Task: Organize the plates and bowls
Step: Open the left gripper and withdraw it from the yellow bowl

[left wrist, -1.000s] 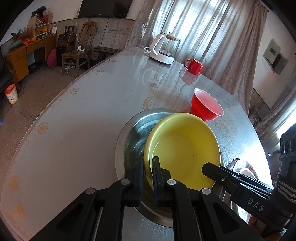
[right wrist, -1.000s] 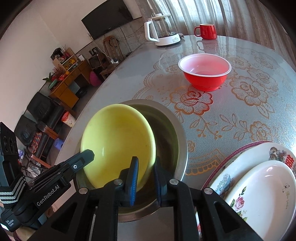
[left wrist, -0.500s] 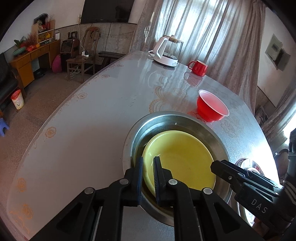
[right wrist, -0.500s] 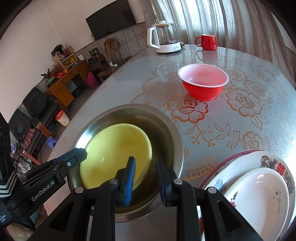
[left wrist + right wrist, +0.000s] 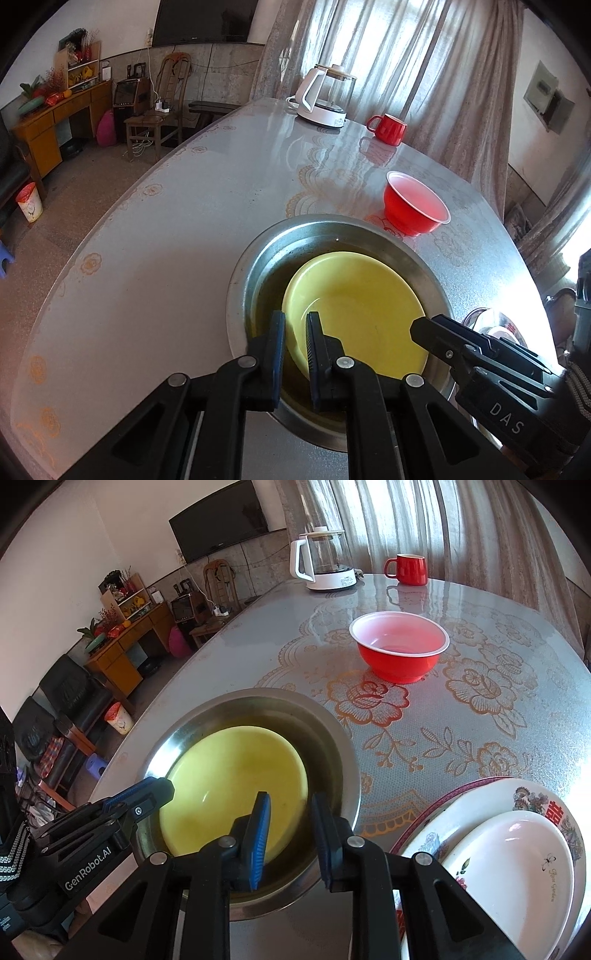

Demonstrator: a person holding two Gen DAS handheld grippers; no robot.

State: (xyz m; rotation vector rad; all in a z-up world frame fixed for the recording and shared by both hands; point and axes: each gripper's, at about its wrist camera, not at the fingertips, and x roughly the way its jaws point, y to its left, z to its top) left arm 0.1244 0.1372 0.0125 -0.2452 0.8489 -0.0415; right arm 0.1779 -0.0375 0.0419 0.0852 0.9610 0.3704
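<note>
We judge the yellow bowl [image 5: 356, 314] in the steel basin [image 5: 258, 266] light, stiff and slick, best pinched at its rim: our left gripper [image 5: 295, 341] clamps that near rim, while our right gripper [image 5: 290, 825] has just parted and stands clear of it.

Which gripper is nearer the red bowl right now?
Right. The right gripper sits at the yellow bowl's rim on the red bowl's side; the left gripper is at the opposite rim.
</note>
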